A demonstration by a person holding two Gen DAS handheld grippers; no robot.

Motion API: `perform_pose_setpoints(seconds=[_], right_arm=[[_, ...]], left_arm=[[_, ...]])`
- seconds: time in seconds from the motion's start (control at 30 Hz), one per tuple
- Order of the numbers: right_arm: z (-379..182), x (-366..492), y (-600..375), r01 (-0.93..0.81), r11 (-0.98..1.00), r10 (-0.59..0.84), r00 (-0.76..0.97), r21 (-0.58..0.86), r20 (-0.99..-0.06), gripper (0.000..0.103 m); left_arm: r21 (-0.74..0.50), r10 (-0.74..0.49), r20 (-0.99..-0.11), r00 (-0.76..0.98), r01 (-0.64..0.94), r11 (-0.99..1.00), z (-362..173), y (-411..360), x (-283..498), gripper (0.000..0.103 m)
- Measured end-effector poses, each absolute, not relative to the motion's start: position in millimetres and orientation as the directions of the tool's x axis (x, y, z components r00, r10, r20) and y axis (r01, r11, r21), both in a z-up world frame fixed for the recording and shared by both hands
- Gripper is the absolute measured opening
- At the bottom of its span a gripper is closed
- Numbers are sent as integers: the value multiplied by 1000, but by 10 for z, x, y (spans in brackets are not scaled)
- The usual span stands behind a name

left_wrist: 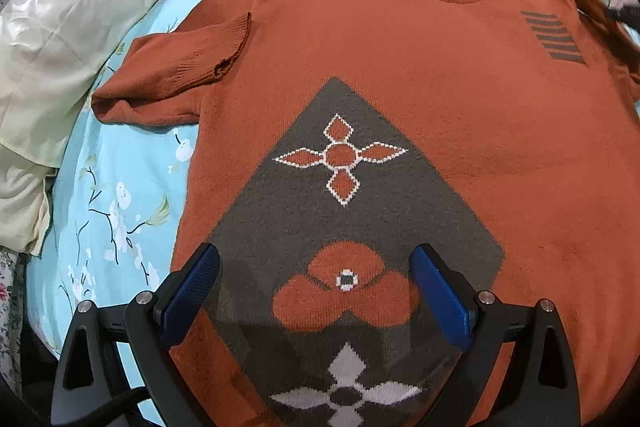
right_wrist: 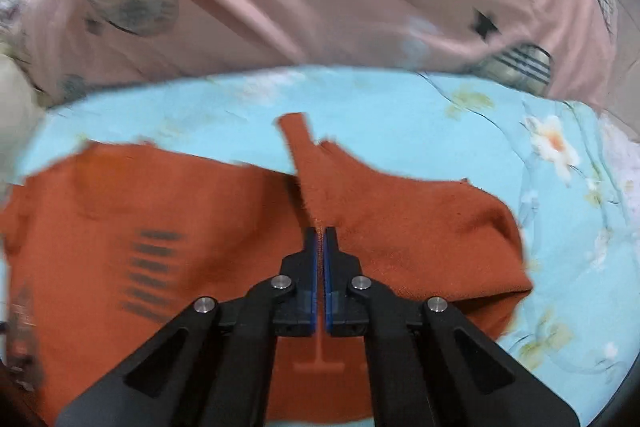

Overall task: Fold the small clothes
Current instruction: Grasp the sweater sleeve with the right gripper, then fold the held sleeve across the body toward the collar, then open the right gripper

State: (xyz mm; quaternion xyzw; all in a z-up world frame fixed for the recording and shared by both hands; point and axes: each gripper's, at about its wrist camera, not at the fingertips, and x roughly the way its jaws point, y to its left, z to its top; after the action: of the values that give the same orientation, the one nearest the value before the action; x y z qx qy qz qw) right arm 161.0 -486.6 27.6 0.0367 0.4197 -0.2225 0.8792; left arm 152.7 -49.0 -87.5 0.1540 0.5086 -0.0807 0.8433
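**Rust-orange knit: turning the sleeve inward**

Lay front up on the blue floral bedsheet [left_wrist: 100, 187]: sweater [left_wrist: 360, 47], neckline toward the far edge, hem toward the near edge, body mostly flat.

Left gripper [left_wrist: 316, 253]: hovered over the grey panel near the hem, jaws spread wide, nothing between them. Contact with the knit could not be judged from the left wrist view.

Right gripper [right_wrist: 320, 231]: closed tight on a raised ridge of the right sleeve [right_wrist: 400, 227], close to the shoulder seam, beside the grey stripe mark. Blurred in the right wrist view, so probably caught mid-motion.

Opposite sleeve [left_wrist: 172, 67]: rested near the bedsheet's side edge, cuff turned back toward the chest.

Judged as the step in hand: folding the pinched sleeve across the body. Recommended handling:

- Kept the pinch on both layers of the sleeve, not one.
- Carried low over the chest, to avoid dragging the shoulder off line.
- Aligned the fold with the side seam, parallel to the bedsheet's side edge.
- Pressed the body down with the free gripper, if the knit crept.
- Released only with the cuff lying flat.
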Motion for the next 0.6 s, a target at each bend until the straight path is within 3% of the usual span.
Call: perform_pose_setpoints(seconds=[0.27, 0.47, 0.6], right_arm=[[5, 2374, -3306, 189, 978, -50, 629, 90, -776, 3], [-449, 2853, -2348, 45, 985, 107, 583, 164, -805, 3], [-793, 3015, -2040, 1, 976, 190, 499, 220, -846, 10]], left_arm=[[156, 2, -868, 496, 268, 951, -735, -246, 1384, 97], [131, 13, -874, 485, 211, 969, -729, 67, 1383, 97], [122, 7, -876, 482, 208, 971, -727, 131, 1392, 97]])
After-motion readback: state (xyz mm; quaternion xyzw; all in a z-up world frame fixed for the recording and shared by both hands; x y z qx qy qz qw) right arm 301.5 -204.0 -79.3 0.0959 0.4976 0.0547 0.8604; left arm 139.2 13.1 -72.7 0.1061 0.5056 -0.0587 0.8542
